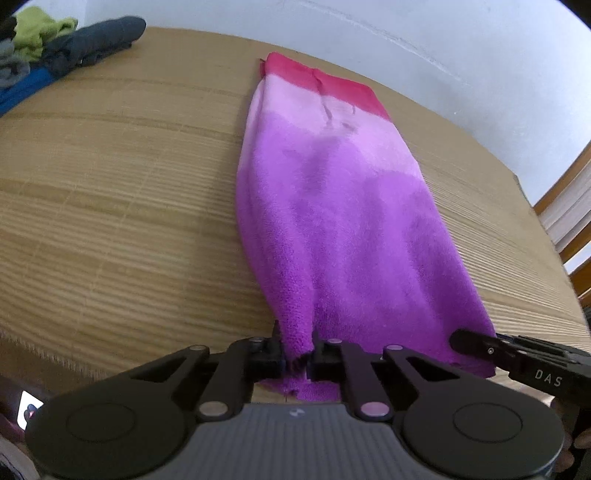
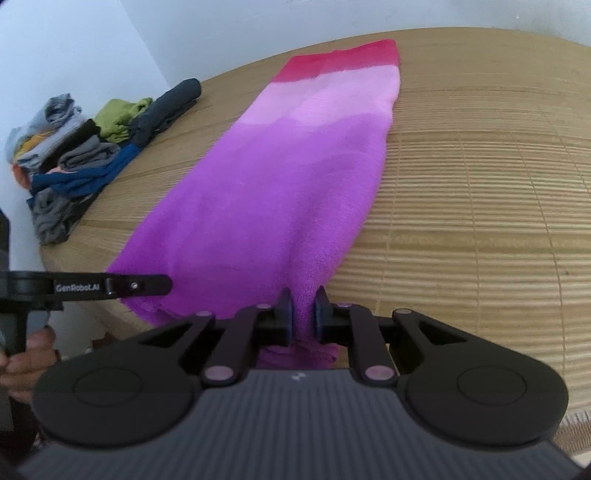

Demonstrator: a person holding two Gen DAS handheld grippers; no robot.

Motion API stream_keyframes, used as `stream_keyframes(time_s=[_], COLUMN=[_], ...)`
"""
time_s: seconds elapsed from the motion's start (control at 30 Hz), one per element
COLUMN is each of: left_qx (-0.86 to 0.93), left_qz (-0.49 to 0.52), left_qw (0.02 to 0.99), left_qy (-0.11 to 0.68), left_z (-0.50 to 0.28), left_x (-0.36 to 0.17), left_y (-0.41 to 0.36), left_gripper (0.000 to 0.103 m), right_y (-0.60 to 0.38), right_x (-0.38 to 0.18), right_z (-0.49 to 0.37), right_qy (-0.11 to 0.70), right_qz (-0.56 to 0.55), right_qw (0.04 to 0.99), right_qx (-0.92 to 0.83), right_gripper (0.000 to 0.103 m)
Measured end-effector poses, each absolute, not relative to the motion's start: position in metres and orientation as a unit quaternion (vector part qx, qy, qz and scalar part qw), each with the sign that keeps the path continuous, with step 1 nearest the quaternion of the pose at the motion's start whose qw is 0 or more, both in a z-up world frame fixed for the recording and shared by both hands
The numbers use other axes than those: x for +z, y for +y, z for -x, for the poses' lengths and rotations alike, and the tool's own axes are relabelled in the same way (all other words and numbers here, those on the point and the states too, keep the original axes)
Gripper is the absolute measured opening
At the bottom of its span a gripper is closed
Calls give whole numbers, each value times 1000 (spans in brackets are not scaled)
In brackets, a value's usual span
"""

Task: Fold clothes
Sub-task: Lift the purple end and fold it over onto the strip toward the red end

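A purple-to-pink towel [image 1: 332, 206] lay lengthwise on the slatted wooden tabletop [image 1: 110, 184]. The left tongs [image 1: 298, 356] pinched its near left corner; the right tongs [image 2: 303, 319] pinched its near right corner. Folded clothes [image 2: 74, 155] sat piled well apart at the tabletop's far-left edge.

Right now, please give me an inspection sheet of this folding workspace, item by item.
Surface: ribbed bamboo mat over the table, flat.
Job's things: purple-to-pink towel, folded into a long strip, red band at the far end.
Clutter: pile of clothes at the mat's far left corner.
Grippers: left gripper and right gripper each pinch a near corner of the towel.
Cables: nothing seen.
Surroundings: white wall; wooden frame at the right.
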State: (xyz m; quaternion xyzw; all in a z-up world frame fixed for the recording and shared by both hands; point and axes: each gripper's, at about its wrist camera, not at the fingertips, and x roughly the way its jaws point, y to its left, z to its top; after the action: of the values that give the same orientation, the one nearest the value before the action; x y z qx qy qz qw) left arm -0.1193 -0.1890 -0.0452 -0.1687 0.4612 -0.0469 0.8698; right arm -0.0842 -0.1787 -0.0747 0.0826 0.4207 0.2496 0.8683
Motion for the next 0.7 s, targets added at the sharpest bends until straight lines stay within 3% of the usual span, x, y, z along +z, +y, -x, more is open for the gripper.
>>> stream_keyframes(time_s=[0.33,0.7], left_qx=[-55,-39], left_qz=[210,215], left_qw=[870,857], left_qy=[442,467], left_z=[102,22], left_x=[-5,11], left_y=[-170,-171], left_gripper=[10,13], right_y=[-198,-205], right_x=[-48,-42], right_z=[78,22], right_qy=[405,411], right_qz=[-183,-278], right_qw=[862,843], right_qx=[244,204], right_gripper=[14,14])
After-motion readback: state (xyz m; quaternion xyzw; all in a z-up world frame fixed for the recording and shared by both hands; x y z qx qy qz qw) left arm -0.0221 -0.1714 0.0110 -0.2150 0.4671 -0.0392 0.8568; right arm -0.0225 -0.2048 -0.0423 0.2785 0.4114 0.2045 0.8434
